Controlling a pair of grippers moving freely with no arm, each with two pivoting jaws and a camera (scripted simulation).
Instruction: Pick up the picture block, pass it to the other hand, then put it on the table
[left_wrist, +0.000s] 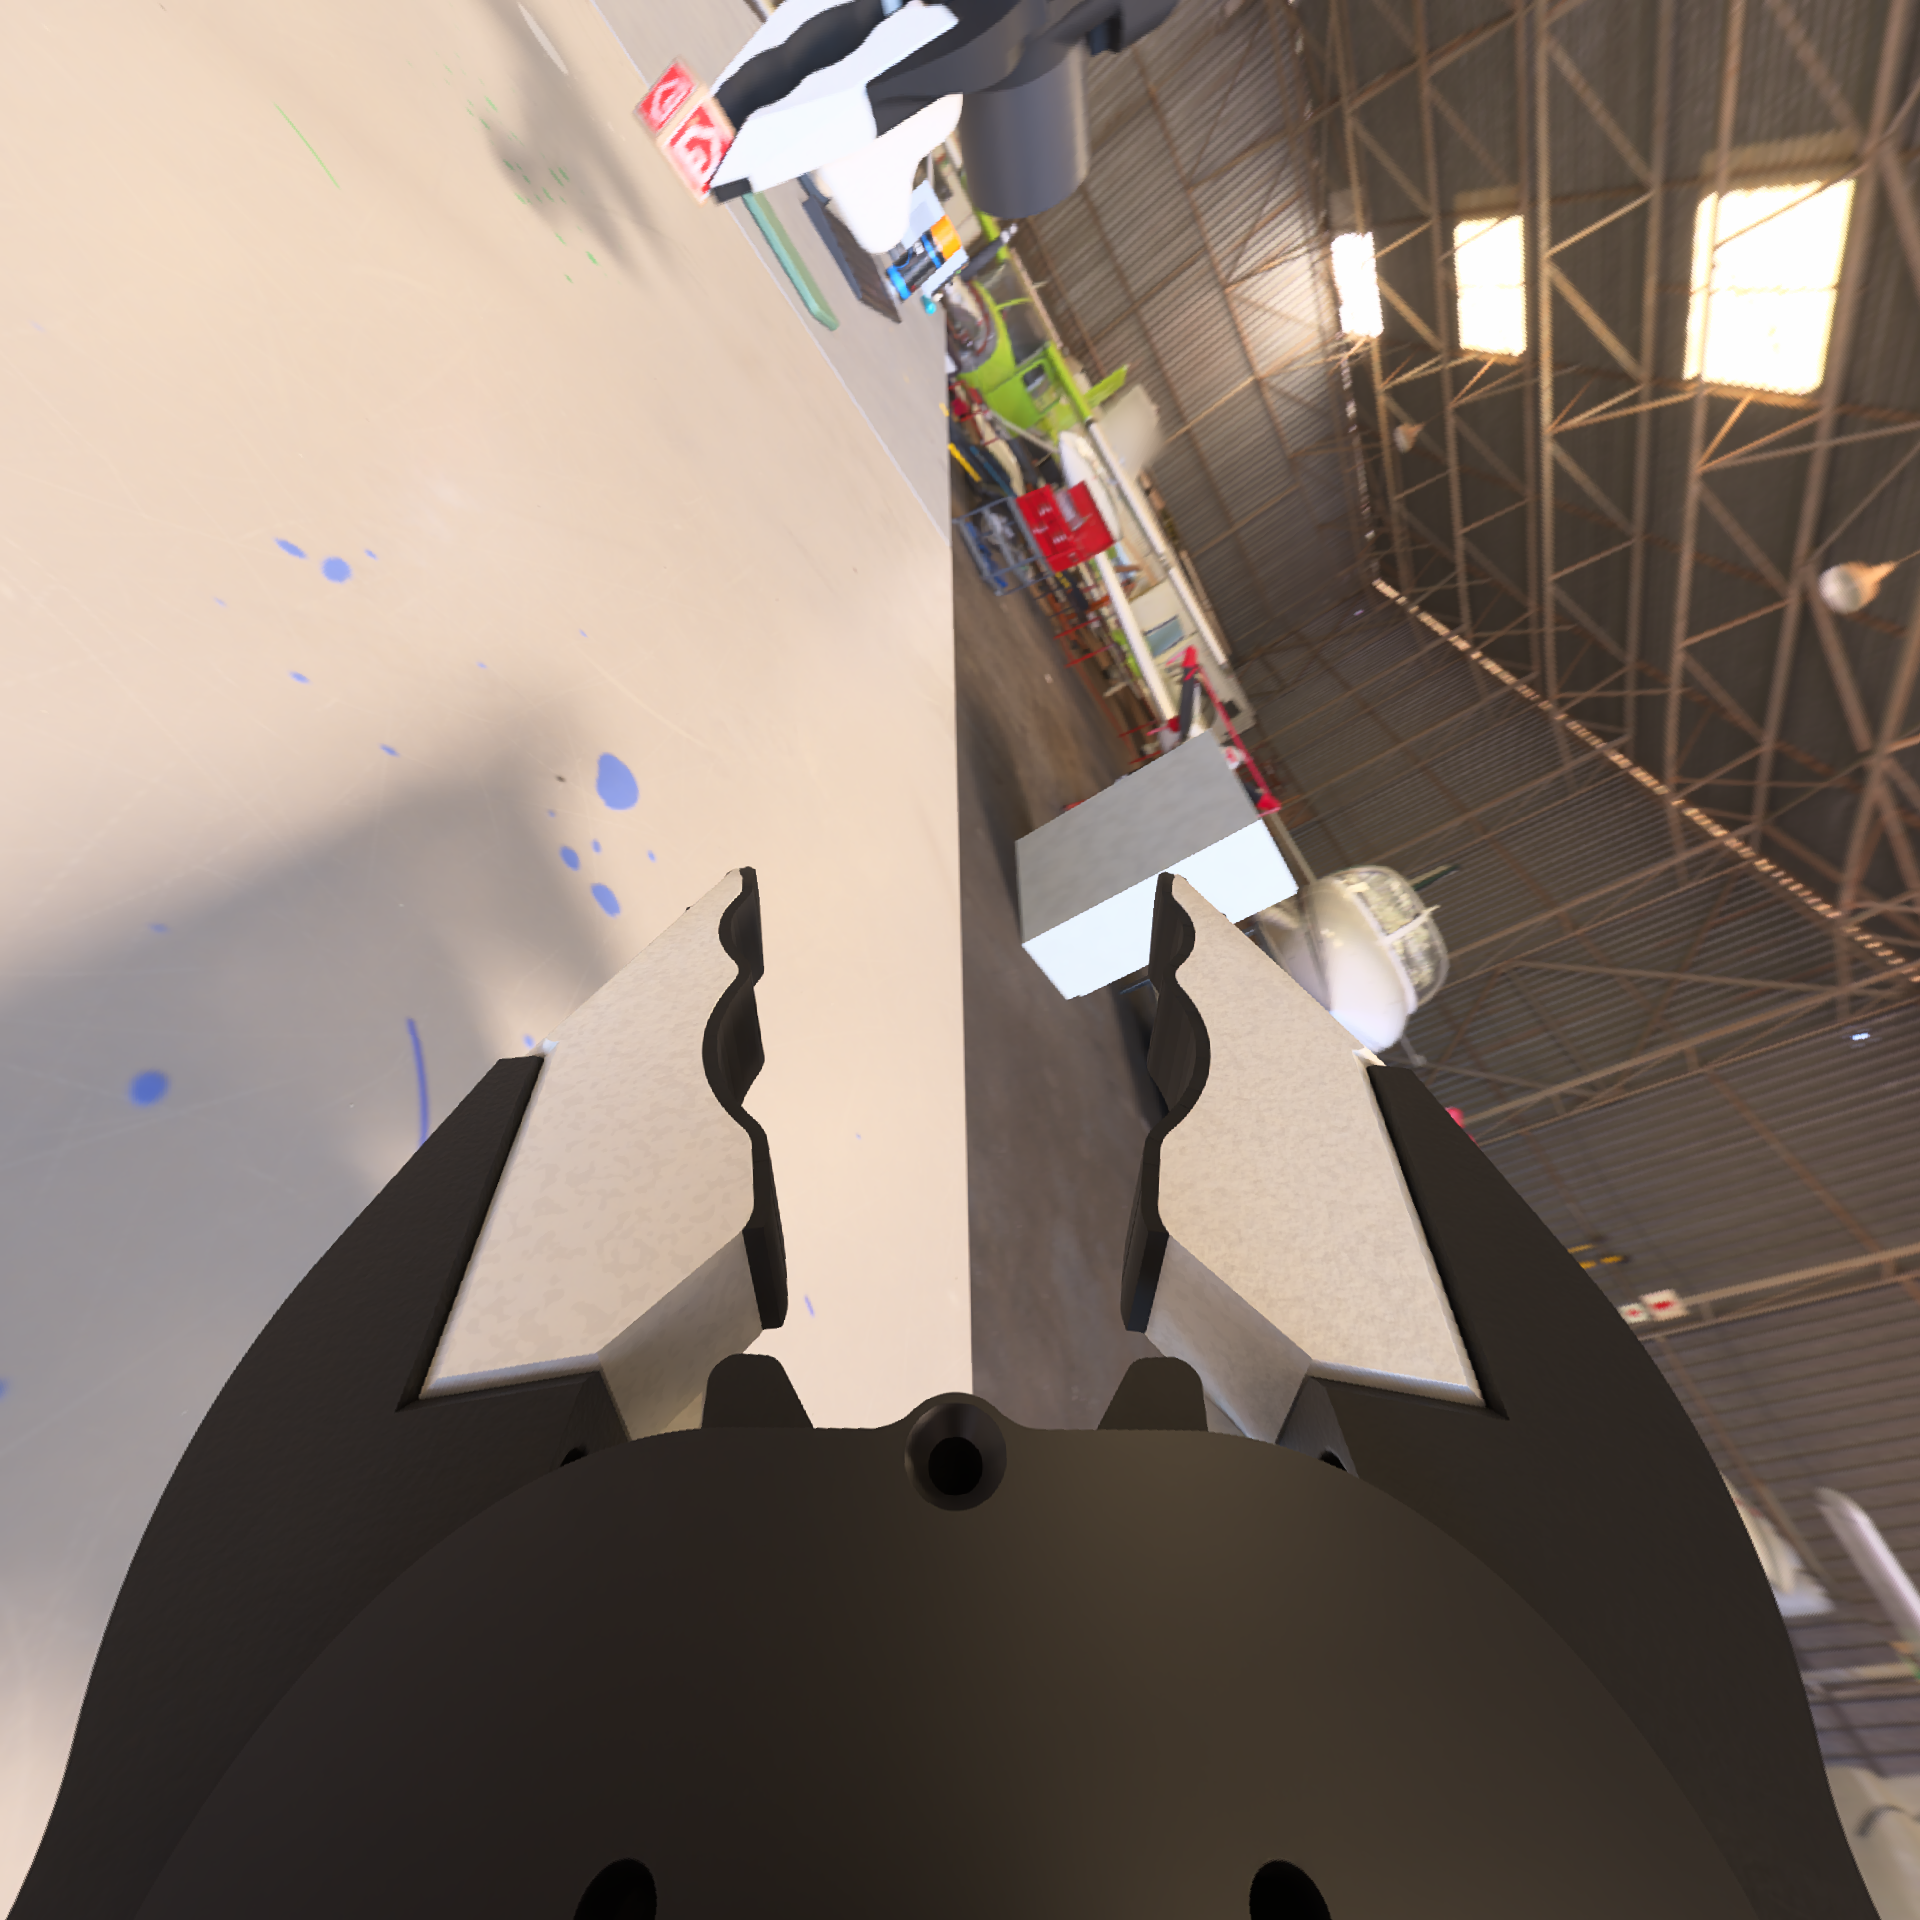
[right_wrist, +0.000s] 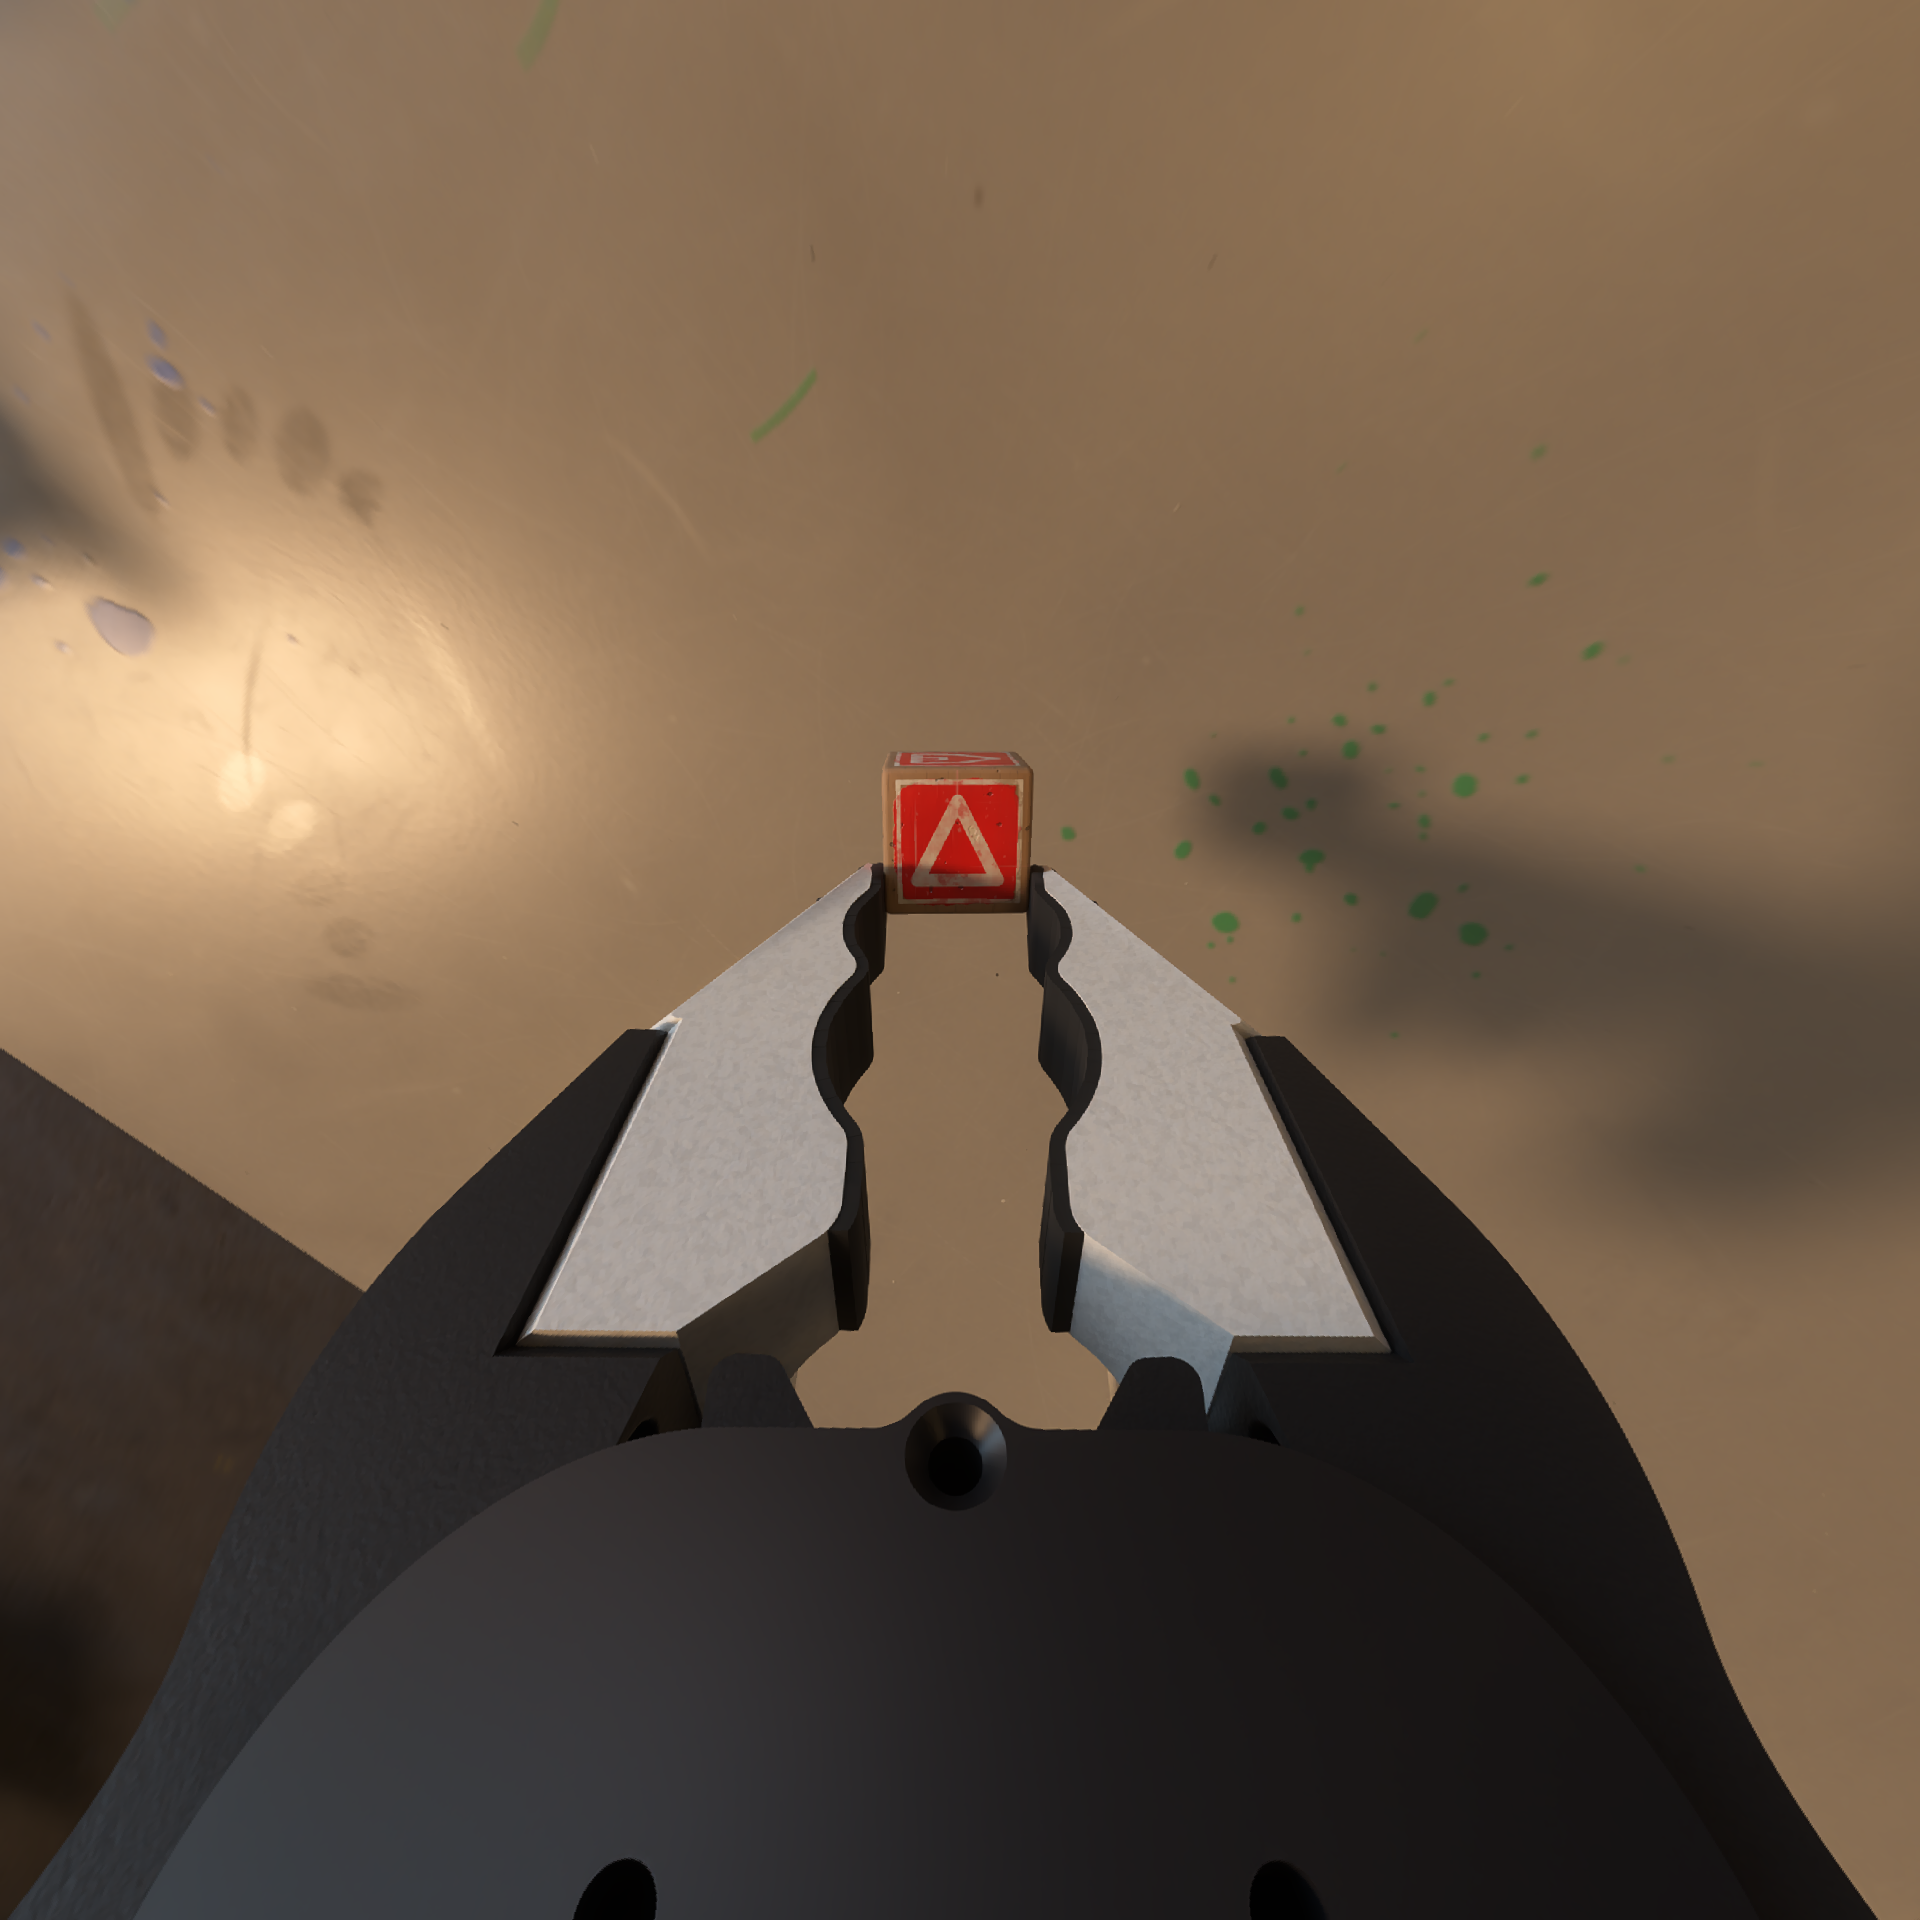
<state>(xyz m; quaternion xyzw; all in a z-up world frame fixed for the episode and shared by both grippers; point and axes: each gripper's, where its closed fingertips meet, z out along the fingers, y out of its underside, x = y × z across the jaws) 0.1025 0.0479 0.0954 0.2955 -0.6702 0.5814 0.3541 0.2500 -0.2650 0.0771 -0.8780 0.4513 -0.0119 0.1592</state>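
Note:
The picture block (right_wrist: 956, 831) is a small wooden cube with red faces and a pale triangle. It sits between the tips of my right gripper (right_wrist: 956, 885), whose fingers press both of its sides, over the tan table (right_wrist: 935, 416). I cannot tell whether the block rests on the table or is raised. In the left wrist view the block (left_wrist: 681, 125) shows far off at the tip of the right gripper (left_wrist: 831, 94). My left gripper (left_wrist: 956, 883) is open and empty, well away from the block, over the table's edge.
The tan table (left_wrist: 416, 520) has blue paint spots (left_wrist: 615, 781) and green spots (right_wrist: 1351, 790). Its edge (left_wrist: 956, 727) runs under my left gripper. A grey-white box (left_wrist: 1143, 862) lies beyond the edge, with a hangar floor and machines behind.

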